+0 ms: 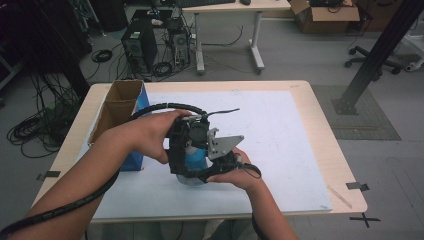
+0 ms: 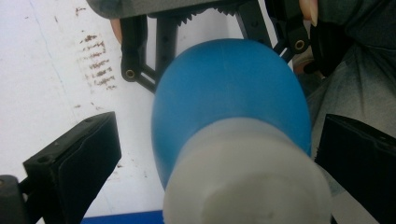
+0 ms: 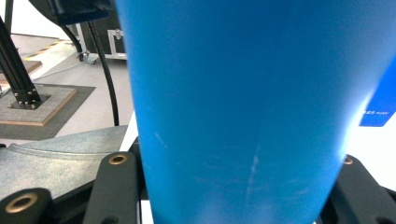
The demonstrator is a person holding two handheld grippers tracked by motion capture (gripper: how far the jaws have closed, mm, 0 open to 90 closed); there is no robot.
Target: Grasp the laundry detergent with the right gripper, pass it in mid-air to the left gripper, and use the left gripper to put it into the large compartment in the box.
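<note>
Blue bottle (image 3: 252,107) nearest, clamped between right gripper (image 1: 227,159) jaws, closed tight on its lower body. Left gripper (image 2: 219,154) jaws stand wide on either side of bottle's pale cap (image 2: 247,177), pads apart from it, nothing gripped. Both grippers meet above white mat (image 1: 280,130), bottle (image 1: 196,156) between them. Open cardboard box (image 1: 120,102) beyond left hand (image 1: 150,131), near table (image 1: 325,130) edge. Judgement: bottle secured; cap grip not yet made, so closing on cap and whatever follows remains.
</note>
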